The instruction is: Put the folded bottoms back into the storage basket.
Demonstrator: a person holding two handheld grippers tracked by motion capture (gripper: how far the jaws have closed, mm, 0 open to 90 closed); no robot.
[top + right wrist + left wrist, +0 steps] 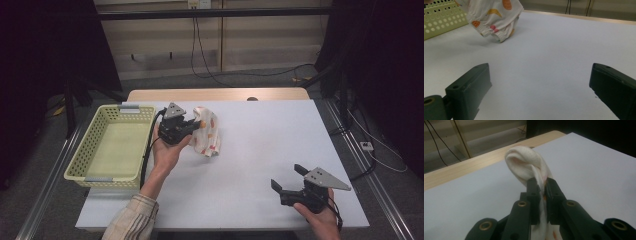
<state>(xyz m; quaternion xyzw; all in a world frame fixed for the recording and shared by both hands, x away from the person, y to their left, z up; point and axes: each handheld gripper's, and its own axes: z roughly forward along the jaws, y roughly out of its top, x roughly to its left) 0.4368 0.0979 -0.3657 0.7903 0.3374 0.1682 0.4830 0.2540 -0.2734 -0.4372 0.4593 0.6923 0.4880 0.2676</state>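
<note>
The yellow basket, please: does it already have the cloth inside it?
No, the basket has nothing in it; the cloth hangs from the left tongs beside it.

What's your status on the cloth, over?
Left gripper shut on the fruit-print cloth, lifting it beside the basket. Right gripper open, idle over the table. Nothing in the way.

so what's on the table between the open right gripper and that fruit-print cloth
Nothing: bare white tabletop runs from the right gripper to the fruit-print white cloth, seen in the right gripper view.

White table (250, 150) (bearing yellow basket (112, 145)).
</note>
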